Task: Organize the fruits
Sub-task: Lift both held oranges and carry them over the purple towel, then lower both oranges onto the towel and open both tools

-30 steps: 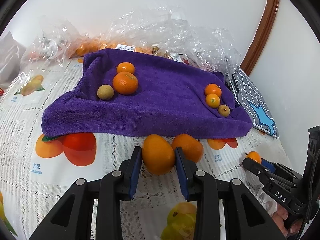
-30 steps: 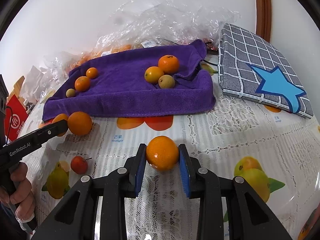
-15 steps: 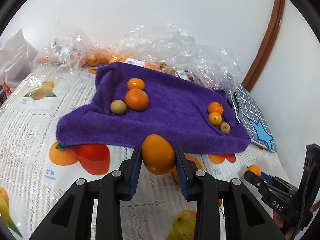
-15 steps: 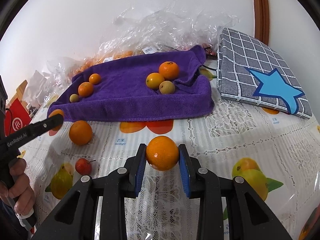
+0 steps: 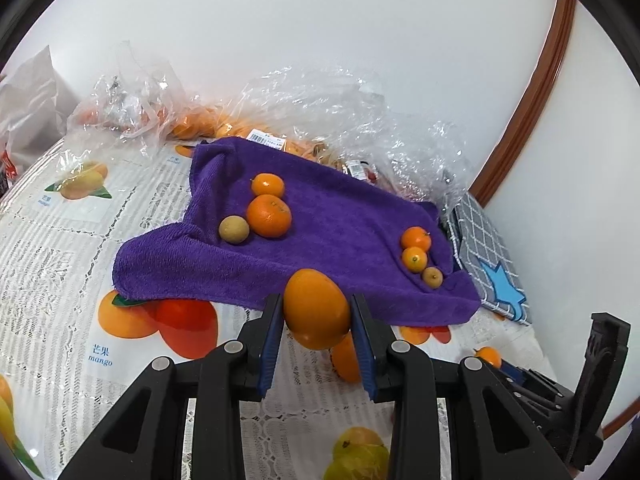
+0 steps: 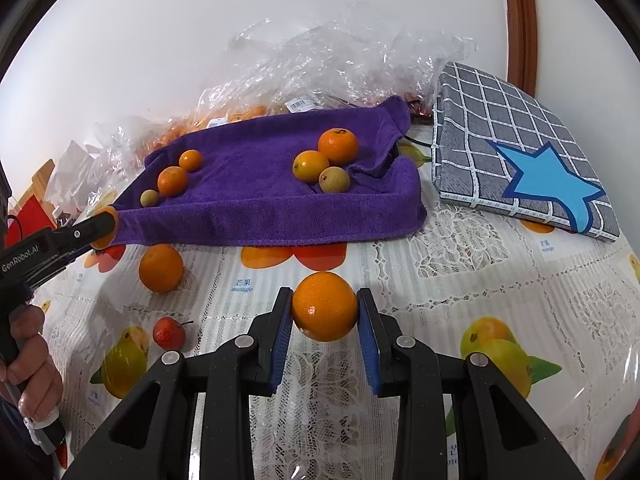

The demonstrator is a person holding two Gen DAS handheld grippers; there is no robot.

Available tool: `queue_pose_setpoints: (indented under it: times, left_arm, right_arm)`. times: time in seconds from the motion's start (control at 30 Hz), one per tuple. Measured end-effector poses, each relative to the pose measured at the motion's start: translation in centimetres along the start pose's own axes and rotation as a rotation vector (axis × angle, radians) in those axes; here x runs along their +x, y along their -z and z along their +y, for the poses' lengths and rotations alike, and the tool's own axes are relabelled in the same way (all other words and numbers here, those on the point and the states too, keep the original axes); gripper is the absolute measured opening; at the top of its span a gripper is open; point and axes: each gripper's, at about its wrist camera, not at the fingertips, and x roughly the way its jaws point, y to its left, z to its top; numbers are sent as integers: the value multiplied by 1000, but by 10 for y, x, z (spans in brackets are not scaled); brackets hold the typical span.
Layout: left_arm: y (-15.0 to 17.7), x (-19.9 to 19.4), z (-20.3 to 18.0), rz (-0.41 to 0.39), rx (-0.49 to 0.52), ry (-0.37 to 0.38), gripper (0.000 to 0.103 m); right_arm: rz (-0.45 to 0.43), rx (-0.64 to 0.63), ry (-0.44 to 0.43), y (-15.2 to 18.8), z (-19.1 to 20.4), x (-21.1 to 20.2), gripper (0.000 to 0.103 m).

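The left gripper (image 5: 316,336) clamps a smooth, egg-shaped orange fruit (image 5: 316,309) between its blue pads, jaws narrowed onto its sides, and the fruit hangs clear of the table just in front of the near hem of a plush purple terry towel (image 5: 344,236). The right gripper (image 6: 325,330) pinches a round, glossy orange with finely pitted skin (image 6: 324,306) in the same way, above the lace-patterned, fruit-printed plastic tablecloth (image 6: 460,264). In the right wrist view, a loose round orange (image 6: 161,268) lies on the cloth near the towel's front edge, and a small red, stemmed fruit (image 6: 169,333) lies nearer the camera. On the towel sit two clusters: at its left end two small mandarins (image 6: 173,181) and a tiny dull yellow-green fruit (image 6: 149,198); at its right end a larger mandarin (image 6: 338,146), a yellower one (image 6: 311,166) and a tan, rough-skinned round fruit (image 6: 334,179) touching one another. Crumpled clear plastic bags (image 6: 340,68) with more orange fruit are heaped behind the towel against the white wall. A grey checked cushion with a blue star (image 6: 520,152) lies to the right of the towel.
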Motion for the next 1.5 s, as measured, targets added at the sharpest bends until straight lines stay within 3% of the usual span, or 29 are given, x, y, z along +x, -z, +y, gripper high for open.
queue_pose_setpoints:
  times: [0.6, 1.1, 1.5]
  left_arm:
    - [-4, -9, 7, -34, -39, 40, 32]
    - [-12, -14, 10, -65, -45, -1, 32]
    - [-51, 5, 0, -44, 11, -18, 32]
  right_arm:
    - [-85, -49, -19, -30, 24, -23, 32]
    - [-133, -71, -21, -56, 29, -27, 32]
    - [-142, -91, 8, -90, 10, -3, 32]
